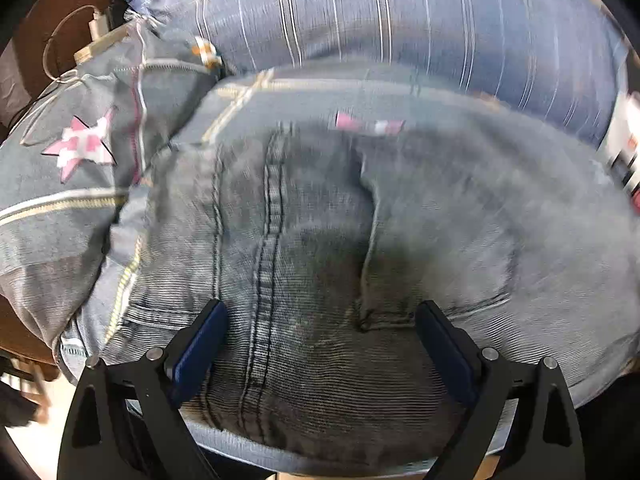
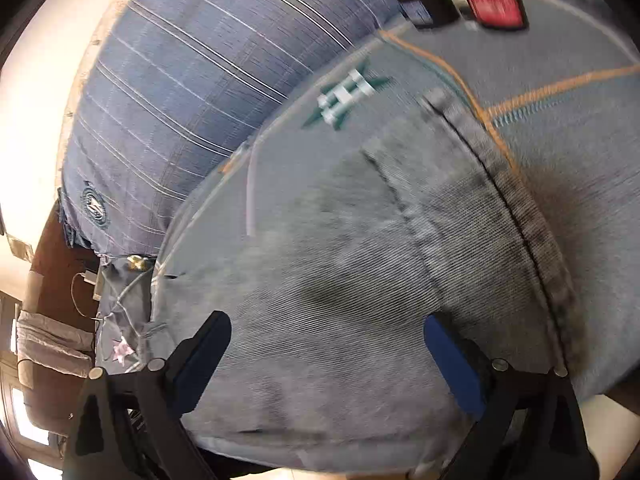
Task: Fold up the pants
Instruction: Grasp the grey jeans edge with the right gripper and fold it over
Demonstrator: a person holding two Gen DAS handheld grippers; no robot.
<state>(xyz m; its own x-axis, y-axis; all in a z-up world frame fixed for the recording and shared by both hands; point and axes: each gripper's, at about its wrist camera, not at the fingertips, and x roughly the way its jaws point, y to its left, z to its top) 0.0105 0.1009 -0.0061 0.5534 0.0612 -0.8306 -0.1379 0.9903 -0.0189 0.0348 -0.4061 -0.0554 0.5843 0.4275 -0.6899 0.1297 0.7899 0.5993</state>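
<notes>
Your left gripper (image 1: 322, 334) hung over the grey jeans (image 1: 320, 240) with its jaws spread wide and nothing between them; the central seam and a pocket edge lay between the blue pads. Your right gripper (image 2: 326, 354) was likewise spread wide, empty, above another stretch of the jeans (image 2: 360, 280), whose dark hemmed edge (image 2: 532, 216) curved away to the right of it.

The pants lay spread on a bed, on a grey-blue cover (image 1: 52, 216) with stitched lines and a pink star patch (image 1: 82, 146); in the right view a teal star patch (image 2: 344, 94) showed beyond the denim. The near edge of the bed ran just under both grippers, with pale floor below.

Past the pants lay a blue striped pillow (image 1: 400, 20), touching or nearly touching their far side. At the far left, white cables and a plug (image 1: 94, 26) sat on a brown surface. A red item (image 2: 496, 4) lay blurred at the bed's far right corner.
</notes>
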